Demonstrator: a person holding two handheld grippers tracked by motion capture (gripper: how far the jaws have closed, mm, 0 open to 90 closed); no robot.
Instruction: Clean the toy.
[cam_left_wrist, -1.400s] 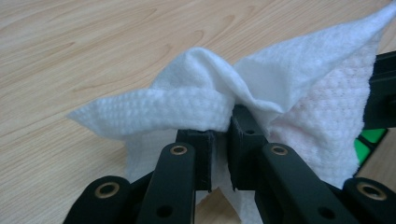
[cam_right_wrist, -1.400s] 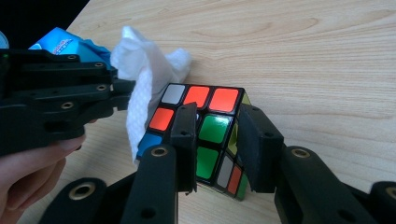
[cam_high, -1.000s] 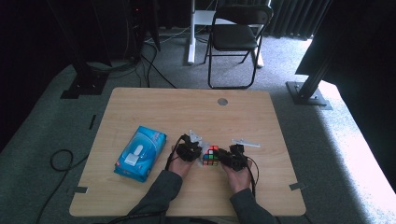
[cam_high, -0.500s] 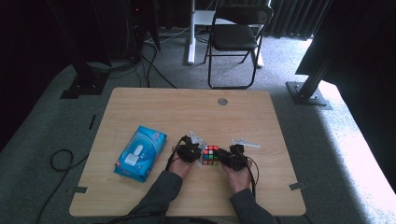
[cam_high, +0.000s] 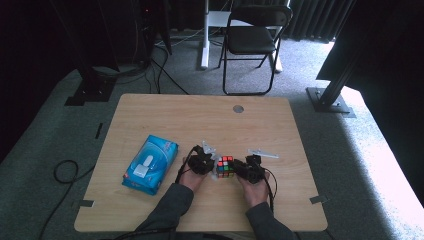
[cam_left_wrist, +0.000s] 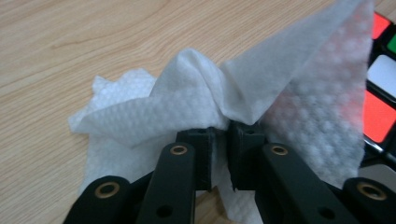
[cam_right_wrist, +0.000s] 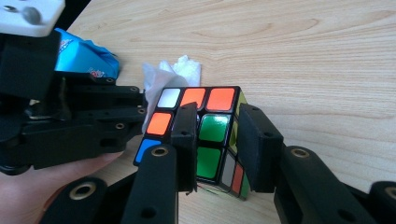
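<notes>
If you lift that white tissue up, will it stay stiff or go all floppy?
Probably floppy: the white tissue already crumples and folds where the left gripper pinches it. It looks thin, with the cube showing through, so likely very light and easy to tear.

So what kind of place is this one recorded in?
Probably a recording studio or lab corner, not a home: a lone wooden table on grey carpet, black rig stands, dark curtains, and a folding chair.

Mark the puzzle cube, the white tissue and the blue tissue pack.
puzzle cube (cam_right_wrist: 214, 128), right gripper view, green sticker on its near face
white tissue (cam_left_wrist: 187, 105), left gripper view, bunched middle fold
blue tissue pack (cam_high: 150, 164), high view, top face
</notes>
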